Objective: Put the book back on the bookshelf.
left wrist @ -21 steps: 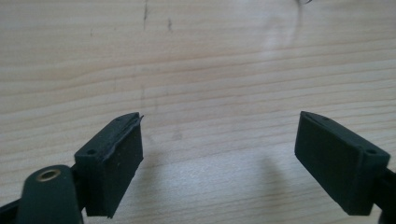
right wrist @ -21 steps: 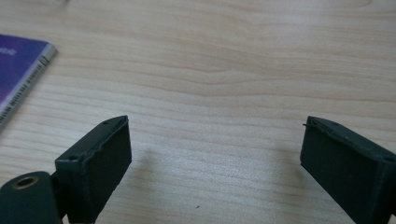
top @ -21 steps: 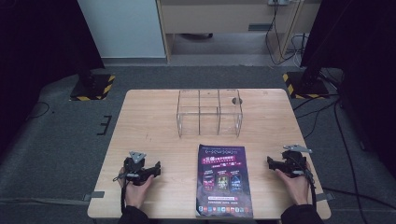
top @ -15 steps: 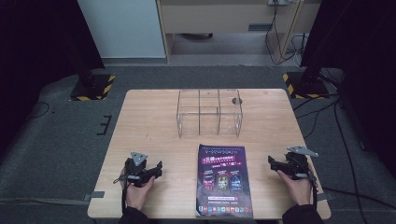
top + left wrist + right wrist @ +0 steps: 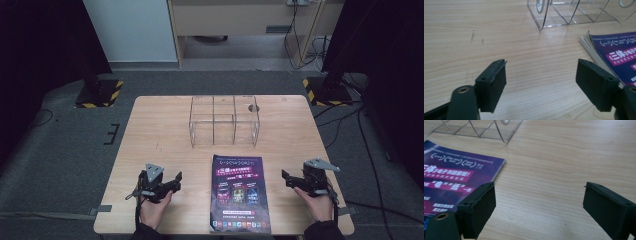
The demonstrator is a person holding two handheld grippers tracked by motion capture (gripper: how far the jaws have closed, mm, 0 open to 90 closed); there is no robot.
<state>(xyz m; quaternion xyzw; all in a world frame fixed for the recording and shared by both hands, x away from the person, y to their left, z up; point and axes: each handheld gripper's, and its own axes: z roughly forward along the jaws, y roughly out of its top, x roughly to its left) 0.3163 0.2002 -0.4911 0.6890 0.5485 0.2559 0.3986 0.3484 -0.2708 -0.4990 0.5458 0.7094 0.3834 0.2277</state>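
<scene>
A purple-covered book (image 5: 239,195) lies flat at the table's near middle. Behind it stands a clear acrylic box (image 5: 223,122) with dividers, nothing inside it. My left gripper (image 5: 176,181) rests left of the book, jaws open and pointed toward it. Through its own view the left gripper (image 5: 541,82) has bare wood between its pads, with the book (image 5: 616,55) at right and the box (image 5: 571,12) beyond. My right gripper (image 5: 286,177) sits right of the book, also open. In its view the right gripper (image 5: 539,205) holds nothing; the book (image 5: 454,177) lies at left, the box (image 5: 481,127) above.
The wooden table (image 5: 160,135) has a small round hole (image 5: 253,107) behind the box. Black stands with striped feet (image 5: 97,92) flank the table's far corners on the grey floor, and cables (image 5: 350,120) trail at right.
</scene>
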